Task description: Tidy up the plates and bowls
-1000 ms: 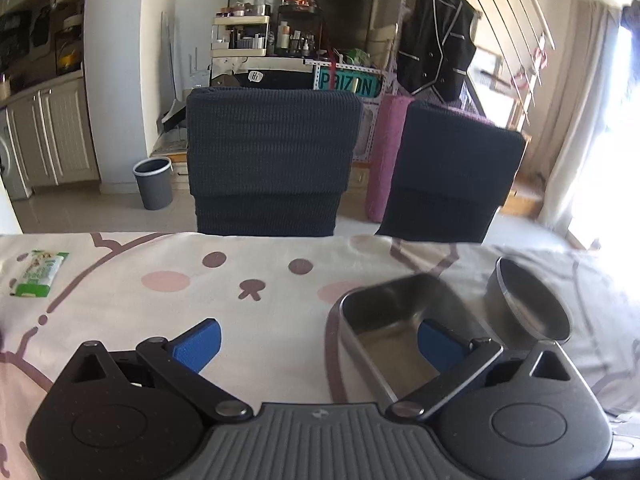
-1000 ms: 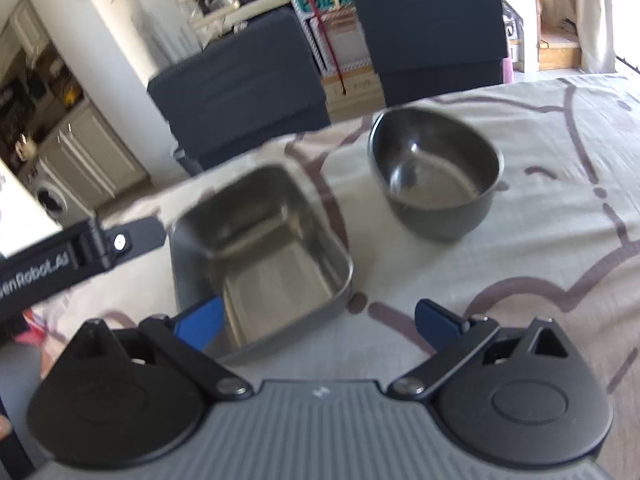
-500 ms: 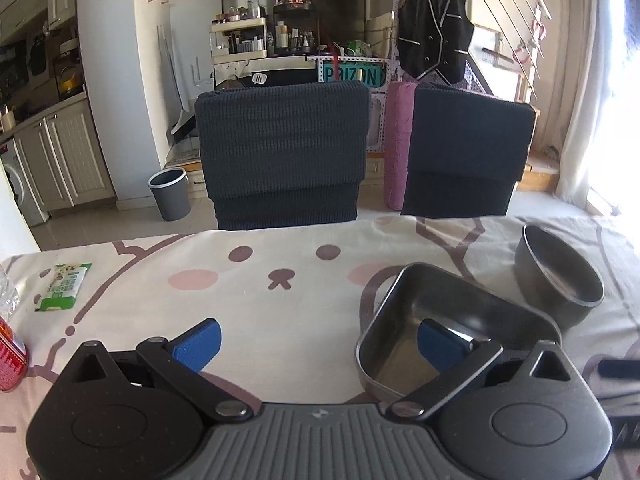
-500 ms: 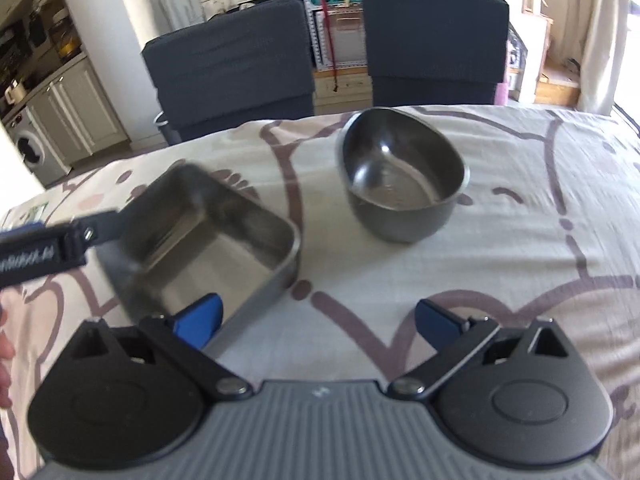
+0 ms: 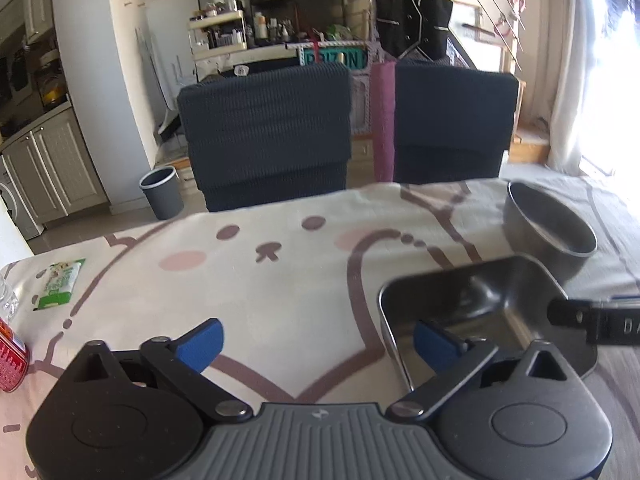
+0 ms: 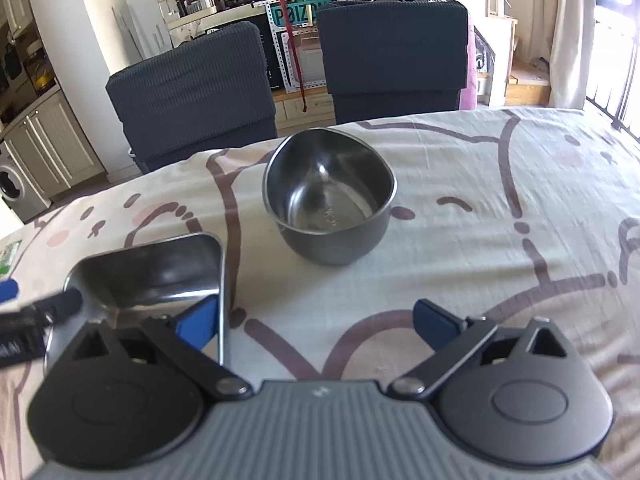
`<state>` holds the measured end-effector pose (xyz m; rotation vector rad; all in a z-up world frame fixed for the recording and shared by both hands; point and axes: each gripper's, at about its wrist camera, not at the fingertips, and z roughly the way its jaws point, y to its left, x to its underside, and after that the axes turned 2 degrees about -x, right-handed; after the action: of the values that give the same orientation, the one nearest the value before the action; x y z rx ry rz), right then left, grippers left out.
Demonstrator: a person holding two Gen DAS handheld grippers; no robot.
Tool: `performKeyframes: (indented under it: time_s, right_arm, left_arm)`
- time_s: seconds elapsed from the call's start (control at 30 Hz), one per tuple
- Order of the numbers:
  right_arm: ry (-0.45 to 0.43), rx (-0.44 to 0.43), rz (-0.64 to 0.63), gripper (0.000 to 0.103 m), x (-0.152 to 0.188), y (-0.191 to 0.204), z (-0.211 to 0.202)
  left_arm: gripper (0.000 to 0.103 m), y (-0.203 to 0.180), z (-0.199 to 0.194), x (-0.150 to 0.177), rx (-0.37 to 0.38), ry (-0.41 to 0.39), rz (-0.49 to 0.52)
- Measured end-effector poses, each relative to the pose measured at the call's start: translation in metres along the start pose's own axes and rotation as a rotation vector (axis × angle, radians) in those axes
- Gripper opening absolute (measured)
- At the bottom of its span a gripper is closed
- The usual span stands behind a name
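Left gripper spread wide, rectangular steel tray lower right around its right finger. Right gripper spread wide, empty; one round bowl centre frame, ahead. One tray.

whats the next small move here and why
Probably close the left hand-held gripper on the square steel tray's near wall: its right finger is already inside, left outside, jaws open. The right hand-held gripper is open too, facing the round grey metal bowl.
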<state>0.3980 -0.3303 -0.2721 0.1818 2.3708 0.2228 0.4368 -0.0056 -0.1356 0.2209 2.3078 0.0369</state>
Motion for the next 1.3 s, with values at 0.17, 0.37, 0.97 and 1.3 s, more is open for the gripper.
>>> performKeyframes:
  time_s: [0.17, 0.37, 0.97, 1.3]
  right_arm:
    - [0.007, -0.051, -0.026, 0.07, -0.002, 0.005, -0.005]
    - [0.022, -0.127, -0.048, 0.037, -0.002, 0.012, -0.006]
    - [0.02, -0.198, -0.115, 0.003, -0.002, 0.024, -0.009]
    - [0.024, -0.222, -0.145, 0.004, -0.001, 0.014, -0.056]
  left_arm:
    - [0.084, 0.0, 0.002, 0.002, 0.027, 0.041, -0.032]
    - [0.059, 0.001, 0.002, 0.006, 0.09, 0.112, -0.097]
    - [0.01, -0.017, -0.015, 0.005, 0.144, 0.105, -0.085]
    - [0.007, -0.029, -0.07, -0.004, 0.167, 0.07, -0.145]
